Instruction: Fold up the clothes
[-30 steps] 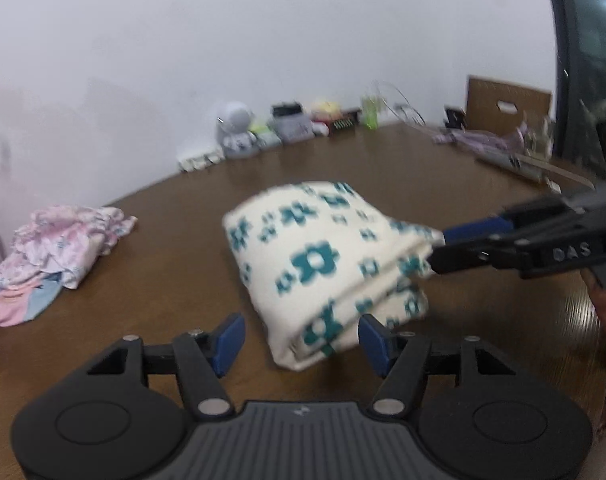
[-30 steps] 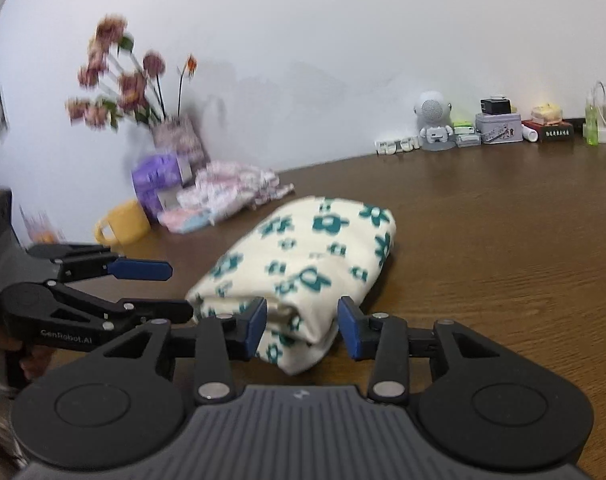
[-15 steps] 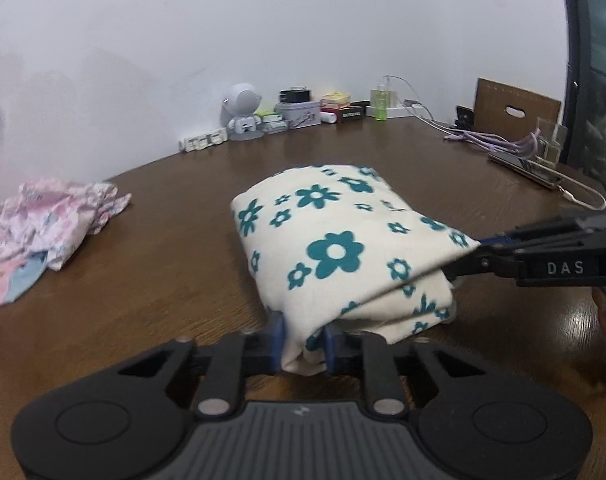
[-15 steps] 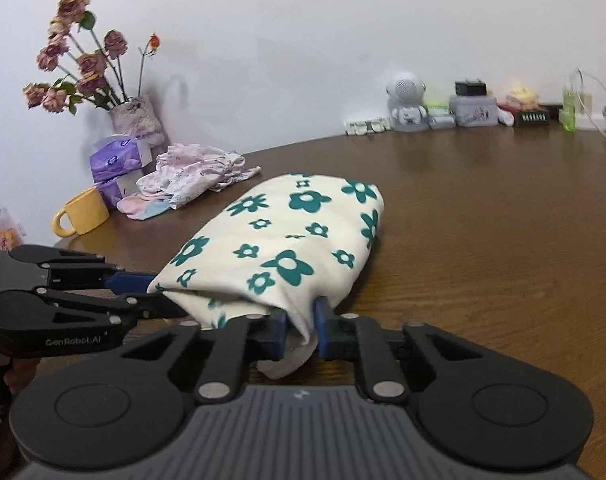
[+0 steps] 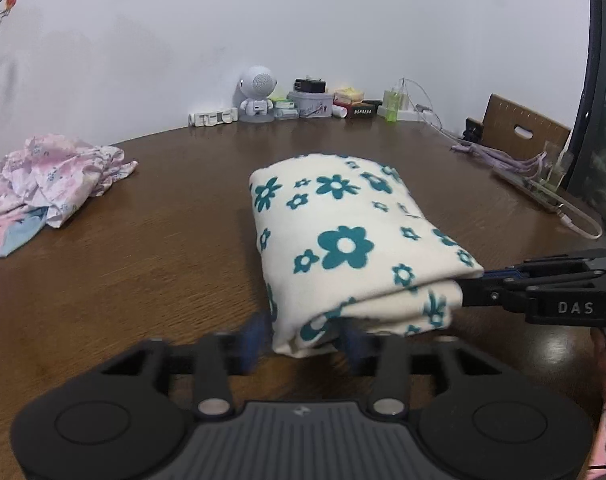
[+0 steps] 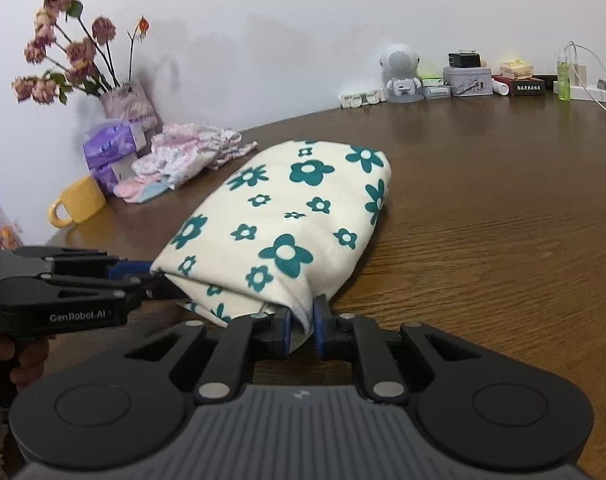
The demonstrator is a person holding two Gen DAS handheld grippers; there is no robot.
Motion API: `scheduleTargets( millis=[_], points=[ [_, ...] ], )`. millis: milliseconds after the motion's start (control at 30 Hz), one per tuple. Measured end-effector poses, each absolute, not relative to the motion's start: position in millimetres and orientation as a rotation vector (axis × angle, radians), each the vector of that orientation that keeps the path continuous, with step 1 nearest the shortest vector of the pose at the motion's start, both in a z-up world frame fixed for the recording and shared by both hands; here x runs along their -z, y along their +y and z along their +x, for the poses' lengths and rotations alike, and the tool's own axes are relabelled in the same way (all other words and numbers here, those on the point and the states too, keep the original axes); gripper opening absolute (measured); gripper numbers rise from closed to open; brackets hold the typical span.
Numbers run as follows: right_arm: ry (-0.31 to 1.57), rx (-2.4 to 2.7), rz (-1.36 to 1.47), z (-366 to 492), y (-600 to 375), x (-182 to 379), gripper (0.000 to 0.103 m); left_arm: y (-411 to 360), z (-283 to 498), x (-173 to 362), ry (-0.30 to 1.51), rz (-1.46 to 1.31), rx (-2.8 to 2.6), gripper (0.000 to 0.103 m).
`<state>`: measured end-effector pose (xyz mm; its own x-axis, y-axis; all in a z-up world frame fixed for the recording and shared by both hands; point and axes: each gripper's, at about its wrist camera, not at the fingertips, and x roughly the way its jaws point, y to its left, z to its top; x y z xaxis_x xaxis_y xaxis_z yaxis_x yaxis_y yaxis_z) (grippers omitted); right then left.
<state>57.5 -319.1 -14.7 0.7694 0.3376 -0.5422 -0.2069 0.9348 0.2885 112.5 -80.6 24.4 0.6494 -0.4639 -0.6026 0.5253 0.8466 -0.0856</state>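
A folded cream cloth with teal flowers (image 5: 343, 232) (image 6: 287, 216) lies on the brown table (image 5: 143, 240). My left gripper (image 5: 305, 338) is at its near left corner. Its jaws are opening, blurred, and the corner lies between the blue pads without being pressed. In the right wrist view the left gripper (image 6: 155, 276) reaches in from the left against the cloth's edge. My right gripper (image 6: 303, 326) still pinches the other near corner between narrow pads, and its jaws are starting to open. It shows as a black arm (image 5: 473, 284) at the cloth's right end.
A crumpled pink garment pile (image 5: 51, 176) (image 6: 183, 160) lies far left beside a yellow mug (image 6: 79, 202), tissue packs (image 6: 111, 148) and a flower vase (image 6: 127, 100). A white robot figure (image 5: 257, 94) and small boxes line the wall. Cables (image 5: 519, 164) run along the right.
Both grippers went from open to pinching the cloth's near corners. Since then the left jaws have spread apart again, while the right has hardly loosened. The cloth now lies flatter.
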Motion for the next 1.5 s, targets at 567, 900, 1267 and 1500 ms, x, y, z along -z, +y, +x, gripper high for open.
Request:
scheduleTargets(
  millis=[567,900,1267,1500],
  points=[
    [0.597,-0.272,0.301,97,-318,-5,0.031,-110,189,-52,0.664,0.088,0.615,0.017],
    [0.626,-0.285,0.332,100,-322,0,0.035,-95,201,-57,0.666,0.009,0.623,0.040],
    [0.660,-0.168,0.549,168,-350,-2,0.056,-106,265,-41,0.832,-0.147,0.581,0.057],
    [0.694,-0.132,0.452,172,-333,10,0.045,-105,268,-19,0.857,-0.159,0.602,0.051]
  ],
)
